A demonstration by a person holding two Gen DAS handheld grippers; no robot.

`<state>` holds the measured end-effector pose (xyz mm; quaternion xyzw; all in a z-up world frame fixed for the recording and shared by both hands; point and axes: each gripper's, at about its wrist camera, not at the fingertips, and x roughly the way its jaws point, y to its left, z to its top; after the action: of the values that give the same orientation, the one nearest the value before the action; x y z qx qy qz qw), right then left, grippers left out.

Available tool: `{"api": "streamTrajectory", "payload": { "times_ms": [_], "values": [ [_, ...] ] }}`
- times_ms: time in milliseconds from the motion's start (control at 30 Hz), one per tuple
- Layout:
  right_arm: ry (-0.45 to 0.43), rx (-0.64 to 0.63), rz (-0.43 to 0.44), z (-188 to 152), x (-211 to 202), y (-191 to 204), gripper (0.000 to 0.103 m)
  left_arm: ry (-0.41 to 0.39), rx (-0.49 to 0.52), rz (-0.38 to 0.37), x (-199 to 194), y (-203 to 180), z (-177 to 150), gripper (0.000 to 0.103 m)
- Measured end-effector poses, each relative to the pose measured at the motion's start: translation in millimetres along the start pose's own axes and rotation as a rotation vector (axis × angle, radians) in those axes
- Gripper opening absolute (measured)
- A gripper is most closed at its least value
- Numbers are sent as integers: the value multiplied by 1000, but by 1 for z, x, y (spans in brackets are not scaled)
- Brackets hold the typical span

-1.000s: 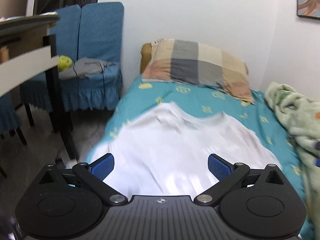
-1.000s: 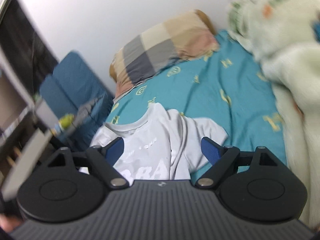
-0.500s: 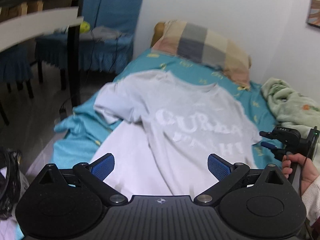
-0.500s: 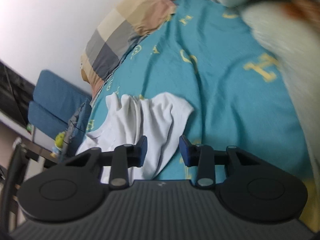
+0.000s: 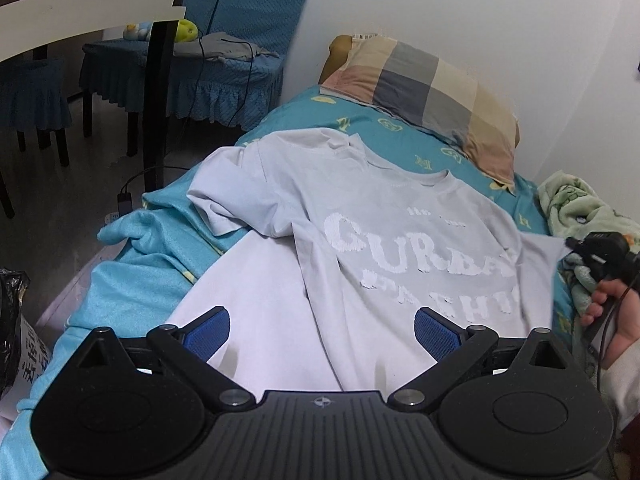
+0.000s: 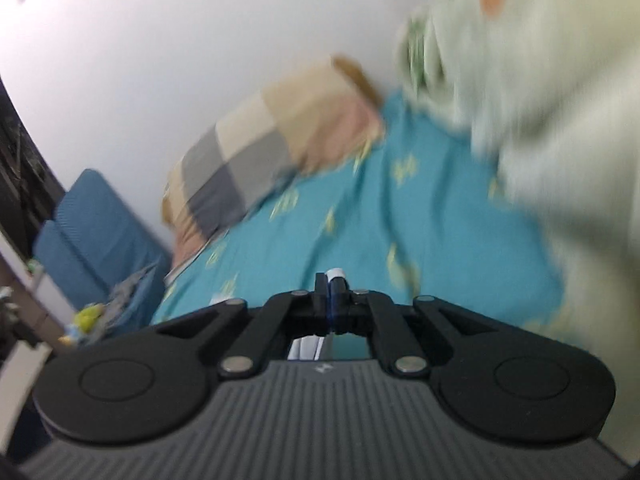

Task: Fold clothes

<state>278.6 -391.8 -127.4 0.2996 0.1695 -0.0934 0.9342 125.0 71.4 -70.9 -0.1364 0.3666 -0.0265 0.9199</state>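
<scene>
The white T-shirt (image 5: 400, 240) carries raised white lettering across its chest; I can read "GURBA" on the top row, and the row beneath looks like "FASHI", running off to the right (a small line above both is too faint to make out). It lies print-up on the teal bedsheet (image 5: 132, 264), pale grey-white, creased, with its left sleeve (image 5: 224, 200) bunched and folded near the edge of the bed. A flat white layer of it spreads out from under the printed part toward me. The collar (image 5: 416, 178) points toward the checked pillow (image 5: 424, 92) at the head of the bed, and the hem comes down toward my left gripper (image 5: 320, 332), so its long axis runs along the bed.

My left gripper hangs just above the hem with its blue pads (image 5: 208, 330) spread wide and nothing between them. My right gripper (image 6: 331, 286) is clenched tight on a sliver of white fabric that pokes out past the tips; that view is badly blurred. From the left side I see my right hand (image 5: 612, 312) at the shirt's right edge, beside the green blanket (image 5: 576, 208).

Beyond the bed stand blue-covered chairs (image 5: 224, 40) and a dark table leg (image 5: 158, 80).
</scene>
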Motion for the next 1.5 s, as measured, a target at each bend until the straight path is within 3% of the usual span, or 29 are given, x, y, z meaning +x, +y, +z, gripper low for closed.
{"api": "streamTrajectory", "payload": {
  "times_ms": [333,367,533,633,733,800,867,933,1033,1167,1233,1300,1500],
  "values": [
    [-52,-279,-188,7,15,-10,4,17,42,42,16,1,1,99],
    [-41,-285,-175,7,17,-9,4,17,44,40,17,1,1,99],
    [1,-202,-73,7,3,6,4,-2,38,47,11,4,6,99],
    [9,-225,27,6,-19,32,4,-37,19,33,0,7,10,99],
    [14,-353,218,-8,-51,87,4,-81,1,20,-14,10,14,99],
    [65,-473,362,-31,-68,131,4,-105,-14,14,-21,13,17,99],
    [159,-591,469,-69,-82,165,4,-125,-27,15,-26,16,19,99],
    [290,-683,505,-115,-86,186,4,-138,-44,21,-30,20,21,99],
    [469,-765,468,-175,-85,194,5,-142,-64,22,-31,25,23,99],
    [529,-836,346,-197,-94,191,7,-141,-79,15,-30,29,25,98],
    [545,-801,317,-182,-102,188,15,-138,-75,6,-28,29,26,98],
    [533,-725,288,-161,-115,183,49,-134,-58,-5,-27,26,26,98],
    [476,-424,131,-100,-169,151,53,-112,47,-49,-22,8,16,96]
  ]
}}
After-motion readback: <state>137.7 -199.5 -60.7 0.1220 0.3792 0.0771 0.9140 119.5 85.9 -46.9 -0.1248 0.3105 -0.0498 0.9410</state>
